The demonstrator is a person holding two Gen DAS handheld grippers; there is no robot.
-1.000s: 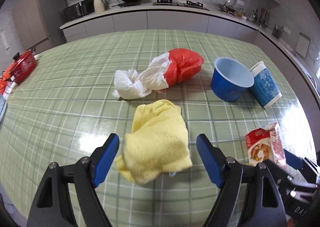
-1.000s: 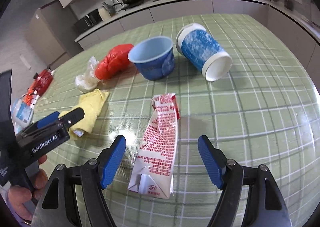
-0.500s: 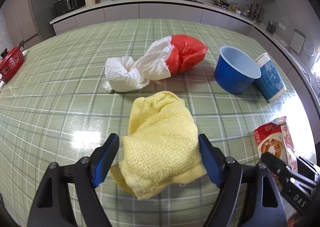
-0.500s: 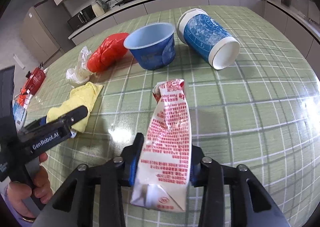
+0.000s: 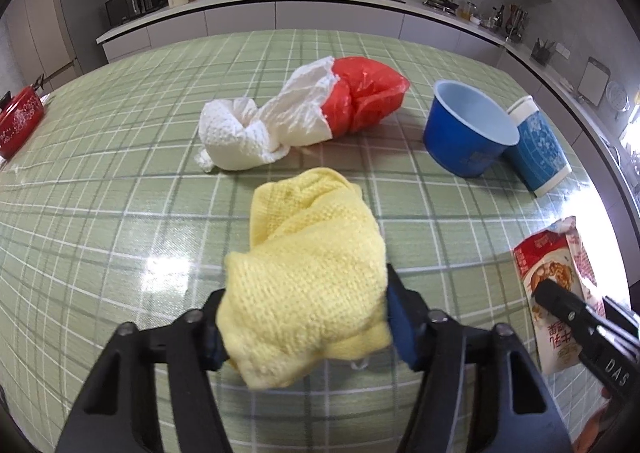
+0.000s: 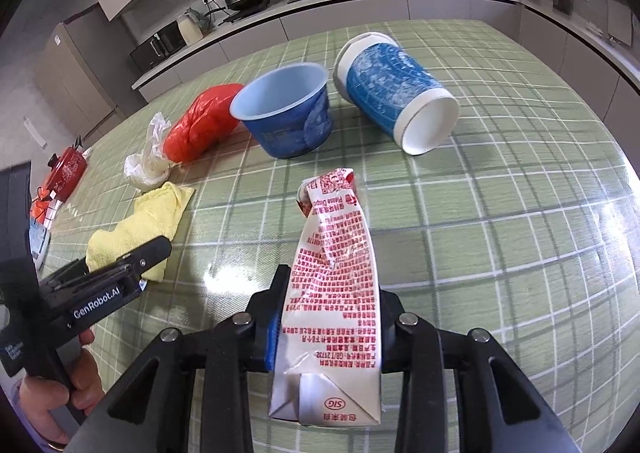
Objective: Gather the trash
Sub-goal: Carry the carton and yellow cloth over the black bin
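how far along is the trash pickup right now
Nothing looks cleared away yet. In hand: the left tongs are shut on the yellow cloth, the right tongs on the flattened milk carton. Left on the table: white paper wad, red plastic bag, blue cup, tipped paper cup.

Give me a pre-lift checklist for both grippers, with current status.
1. Left gripper shut on yellow cloth: ok.
2. Right gripper shut on milk carton: ok.
3. Carton grip secure: cannot tell; carton is crumpled.
4. Cloth fully gathered: not ok; its far end lies loose beyond the fingers.
5. Blue bowl and tipped paper cup apart from both grippers: ok.
6. Trash bin located: cannot tell; none in view.
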